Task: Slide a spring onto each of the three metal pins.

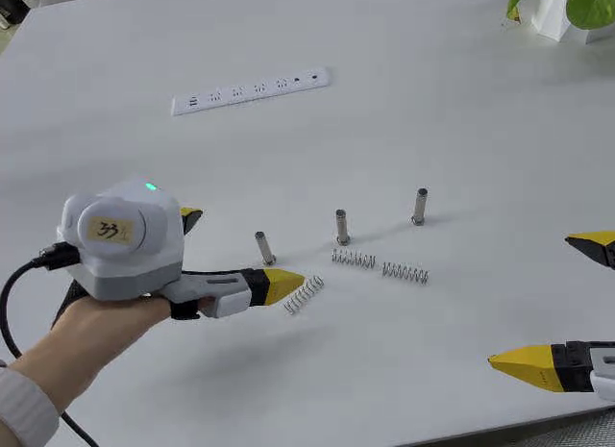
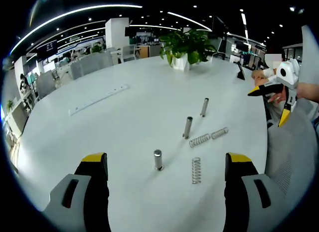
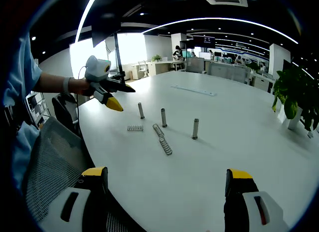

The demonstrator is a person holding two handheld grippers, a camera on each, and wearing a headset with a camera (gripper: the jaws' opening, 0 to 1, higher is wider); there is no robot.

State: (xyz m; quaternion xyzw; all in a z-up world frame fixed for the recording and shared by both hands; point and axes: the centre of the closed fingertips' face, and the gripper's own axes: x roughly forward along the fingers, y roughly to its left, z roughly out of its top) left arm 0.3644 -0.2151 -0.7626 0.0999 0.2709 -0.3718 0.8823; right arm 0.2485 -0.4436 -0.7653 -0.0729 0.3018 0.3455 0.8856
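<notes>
Springs [image 1: 366, 260] lie beside upright pins [image 1: 341, 226] — nearest spring [image 1: 304, 294] just off spread fingers [image 1: 279, 285] of left gripper [image 1: 242, 249] — right gripper [image 1: 530, 301] likewise spread.

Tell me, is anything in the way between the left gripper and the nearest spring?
No, nothing visible. The left gripper has open jaws facing the nearest spring across bare table; the nearest metal pin stands just beside the spring, not blocking it.
</notes>
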